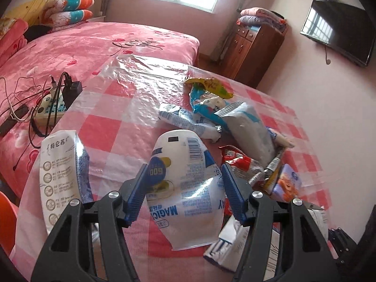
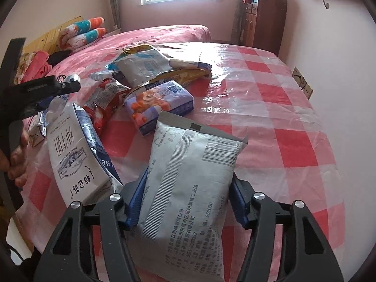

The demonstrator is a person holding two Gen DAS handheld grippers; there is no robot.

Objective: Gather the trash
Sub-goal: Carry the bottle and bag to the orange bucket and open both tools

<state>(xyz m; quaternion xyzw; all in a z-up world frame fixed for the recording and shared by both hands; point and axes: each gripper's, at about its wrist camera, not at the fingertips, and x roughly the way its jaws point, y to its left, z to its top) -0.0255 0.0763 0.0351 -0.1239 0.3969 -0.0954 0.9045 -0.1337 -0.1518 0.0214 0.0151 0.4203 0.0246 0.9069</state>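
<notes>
— What lay around you on the table point(image 2: 270, 89)?

— A heap of wrappers sat toward its far-left part: a purple tissue pack point(image 2: 162, 103) printed with a bear, a red snack wrapper point(image 2: 103, 103) just left of it, a yellow-edged bag point(image 1: 209, 85) and a blue-and-white bag point(image 1: 206, 105) behind. A milk carton point(image 2: 75, 150) stood tilted near the near-left edge, close beside my right gripper point(image 2: 188, 202). Beyond the table's left edge, on the pink bed point(image 1: 98, 44), a power strip point(image 1: 49, 108) lay among tangled cables. A dark cabinet point(image 2: 265, 21) stood by the far wall.

— And what did you hold?

— My left gripper point(image 1: 183, 192) was clenched on a glossy white pouch point(image 1: 185, 188) with blue print, a barcode and a round "500" badge; it stood upright between the blue pads point(image 1: 136, 192), bulging above them. My right gripper grasped a grey-white crinkled bag point(image 2: 190, 178) with a barcode and rows of black text, its pads pressing both flanks.

— Where were they relative to the table?

— Both were over its near edge, the grey bag to the right of the carton, the pouch between the carton and the heap.
</notes>
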